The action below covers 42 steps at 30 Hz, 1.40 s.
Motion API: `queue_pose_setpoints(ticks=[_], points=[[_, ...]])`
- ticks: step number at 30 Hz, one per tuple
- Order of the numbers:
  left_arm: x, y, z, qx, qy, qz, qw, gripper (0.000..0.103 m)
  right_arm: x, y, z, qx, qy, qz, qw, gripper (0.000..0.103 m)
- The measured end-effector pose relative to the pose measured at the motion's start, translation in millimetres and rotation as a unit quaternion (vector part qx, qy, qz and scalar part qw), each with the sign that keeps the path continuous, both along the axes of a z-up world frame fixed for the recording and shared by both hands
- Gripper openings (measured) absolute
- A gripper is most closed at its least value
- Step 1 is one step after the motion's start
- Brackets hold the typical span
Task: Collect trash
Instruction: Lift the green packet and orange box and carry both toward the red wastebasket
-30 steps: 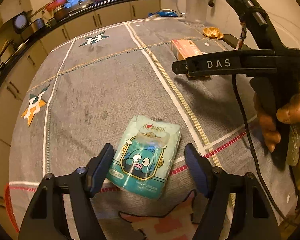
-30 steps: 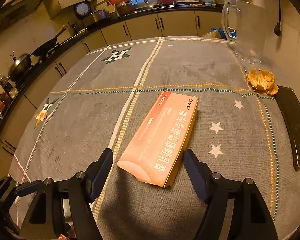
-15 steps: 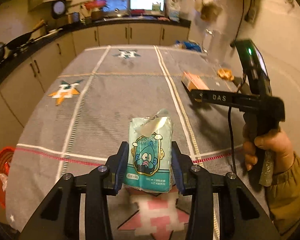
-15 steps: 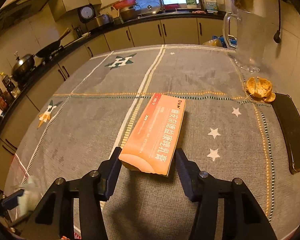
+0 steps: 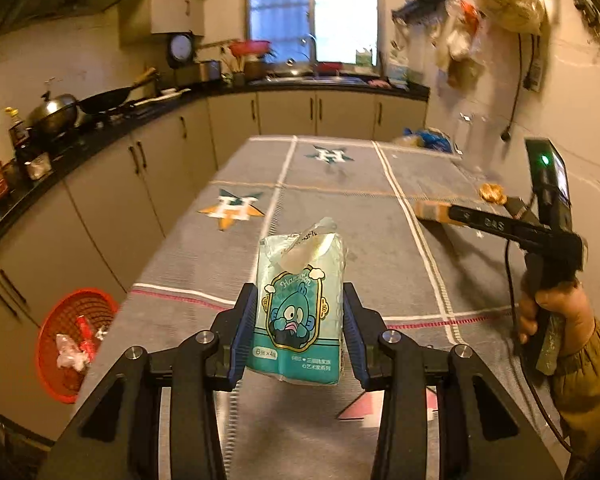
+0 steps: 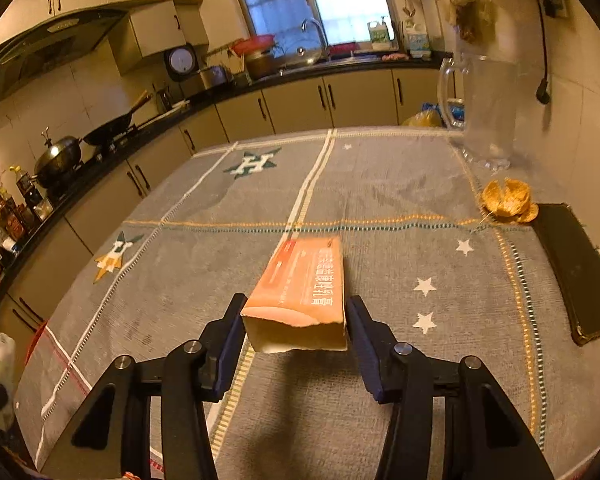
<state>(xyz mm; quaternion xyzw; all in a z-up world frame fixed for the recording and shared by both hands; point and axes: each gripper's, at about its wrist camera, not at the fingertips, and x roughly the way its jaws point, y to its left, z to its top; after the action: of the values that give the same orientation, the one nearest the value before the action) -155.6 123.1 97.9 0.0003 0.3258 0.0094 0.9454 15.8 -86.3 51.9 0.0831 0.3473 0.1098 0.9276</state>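
Observation:
My left gripper [image 5: 298, 332] is shut on a teal tissue pack [image 5: 300, 300] with a cartoon fish on it, held upright above the near end of the table. On the floor to the left stands a red basket [image 5: 74, 340] with scraps of trash inside. In the right wrist view my right gripper [image 6: 296, 320] has its jaws closing on the sides of an orange carton [image 6: 304, 280]. The carton's near end is tilted up off the cloth, with a shadow under it. An orange peel [image 6: 508, 200] lies at the right.
A grey star-patterned cloth [image 6: 380, 200] covers the table. A black phone [image 6: 576, 268] lies at its right edge and a clear glass pitcher [image 6: 488, 112] stands at the far right. Kitchen counters with a wok and pots run along the left and back.
The left gripper closed on the tissue pack, lifted it off the table and swung left, bringing the basket into view. The right gripper closed around the orange carton and raised its near end.

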Motion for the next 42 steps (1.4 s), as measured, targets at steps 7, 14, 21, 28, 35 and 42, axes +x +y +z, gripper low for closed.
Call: queue_pose_setpoints(ticks=[7, 14, 21, 28, 35, 42], points=[[-12, 35, 3, -0.027, -0.011, 0.025, 0.9993, 0.040, -33, -4, 8, 0.057, 0.018, 0.007, 0.998, 0.054], [-21, 65, -14, -0.059, 0.006, 0.055, 0.9967, 0.040, -80, 28, 13, 0.083, 0.025, 0.056, 0.995, 0.052], [-36, 85, -20, -0.081, 0.002, 0.069, 0.9943, 0.040, -110, 71, 18, 0.073, 0.008, 0.107, 0.992, 0.051], [-39, 91, -26, -0.090, 0.008, 0.070, 0.9935, 0.040, -136, 103, 15, 0.042, -0.006, 0.134, 0.990, 0.050], [-41, 93, -29, -0.095, 0.010, 0.065, 0.9933, 0.040, -148, 120, -4, -0.024, 0.027, 0.159, 0.987, 0.058], [-41, 92, -30, -0.094, 0.012, 0.061, 0.9936, 0.040, -136, 128, -21, -0.041, 0.054, 0.162, 0.984, 0.065]])
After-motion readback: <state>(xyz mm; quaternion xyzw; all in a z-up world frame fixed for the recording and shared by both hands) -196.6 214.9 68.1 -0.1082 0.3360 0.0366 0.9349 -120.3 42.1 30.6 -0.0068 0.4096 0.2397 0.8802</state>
